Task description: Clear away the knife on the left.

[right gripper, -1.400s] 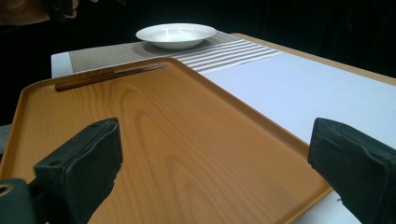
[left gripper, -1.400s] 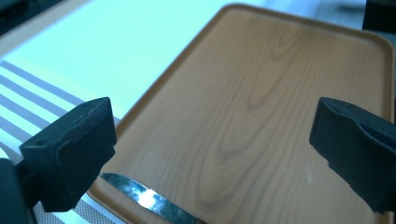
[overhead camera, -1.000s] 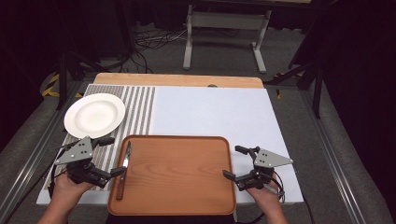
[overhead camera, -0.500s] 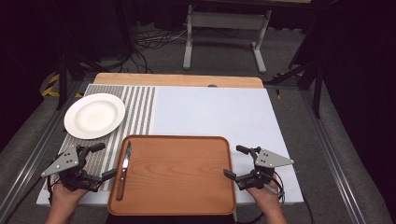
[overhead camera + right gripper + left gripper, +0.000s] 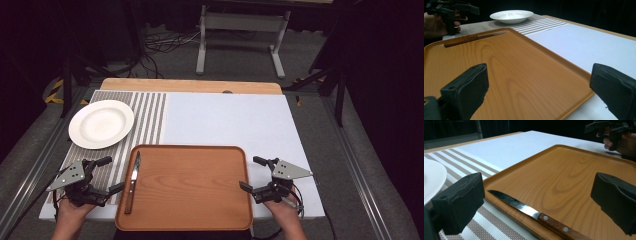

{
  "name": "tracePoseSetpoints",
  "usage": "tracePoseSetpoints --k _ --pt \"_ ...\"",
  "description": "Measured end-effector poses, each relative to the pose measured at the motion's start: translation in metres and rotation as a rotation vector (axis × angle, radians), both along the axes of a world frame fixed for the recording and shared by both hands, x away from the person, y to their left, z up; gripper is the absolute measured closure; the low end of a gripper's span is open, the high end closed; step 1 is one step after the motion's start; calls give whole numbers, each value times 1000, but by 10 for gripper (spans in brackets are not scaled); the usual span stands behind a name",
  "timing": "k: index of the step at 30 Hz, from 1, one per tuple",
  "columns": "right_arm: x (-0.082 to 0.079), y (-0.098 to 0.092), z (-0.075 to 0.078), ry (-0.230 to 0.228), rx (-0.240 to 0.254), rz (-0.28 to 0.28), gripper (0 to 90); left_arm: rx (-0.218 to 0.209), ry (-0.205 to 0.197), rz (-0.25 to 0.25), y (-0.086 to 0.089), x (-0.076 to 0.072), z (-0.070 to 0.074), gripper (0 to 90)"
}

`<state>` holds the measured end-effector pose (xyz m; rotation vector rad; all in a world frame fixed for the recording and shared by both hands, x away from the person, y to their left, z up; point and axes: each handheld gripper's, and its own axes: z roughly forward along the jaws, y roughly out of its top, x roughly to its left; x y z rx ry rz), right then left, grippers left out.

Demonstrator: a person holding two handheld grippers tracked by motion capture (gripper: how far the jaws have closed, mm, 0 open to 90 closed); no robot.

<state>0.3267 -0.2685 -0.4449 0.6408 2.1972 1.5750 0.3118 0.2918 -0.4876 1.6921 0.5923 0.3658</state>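
Observation:
A wooden tray (image 5: 190, 185) lies at the table's near edge. A knife (image 5: 132, 182) with a wooden handle rests along its left side, blade pointing away from me. My left gripper (image 5: 112, 174) stands open just left of the tray, over the striped mat, holding nothing. In the left gripper view the knife (image 5: 529, 210) lies on the tray (image 5: 564, 177) between and beyond the open jaws. My right gripper (image 5: 250, 173) stands open at the tray's right edge, also holding nothing. From the right gripper view, the tray (image 5: 499, 62) runs between its wide-apart jaws.
A white plate (image 5: 101, 123) sits on the striped mat (image 5: 150, 115) at the far left. A plain white mat (image 5: 225, 120) covers the table beyond the tray. Dark floor, cables and a stand's legs lie past the table's far edge.
My left gripper has drawn back to the left, away from the knife's handle, and stays open. Knife, tray, plate and right gripper have not moved.

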Motion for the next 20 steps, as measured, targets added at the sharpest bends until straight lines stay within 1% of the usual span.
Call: tracePoseSetpoints --k 1,2,4,7,9,10,13,14,16,17,18,19,20 --pt "0 0 0 1 1 0 29 0 0 0 0 0 0 2" --pt "0 0 0 0 1 -1 29 2 -8 12 2 0 0 2" --pt "0 1 0 -2 1 0 29 2 -5 17 3 -1 0 2" --pt "0 1 0 -2 3 2 28 30 -18 26 5 -1 2 2" --pt "-1 1 0 -1 2 1 29 35 -24 30 4 -2 2 2" --pt "-1 1 0 -1 1 0 29 38 -34 27 4 -2 3 2" --pt "-1 1 0 -1 0 1 29 38 -34 29 2 -3 3 2" --pt "-1 1 0 -1 -3 0 29 50 -40 27 2 -2 4 2" --pt "-1 1 0 -1 0 1 29 52 -37 28 2 -2 4 2" --pt "-1 1 0 -2 2 1 28 42 -24 26 2 -3 4 2" --pt "-1 0 0 -3 3 -2 29 49 -32 24 2 -2 4 2" --pt "-1 0 0 -3 3 -2 29 42 -26 25 2 -3 4 2" --pt "-1 0 0 -3 5 -2 29 46 -25 30 2 -3 5 2"
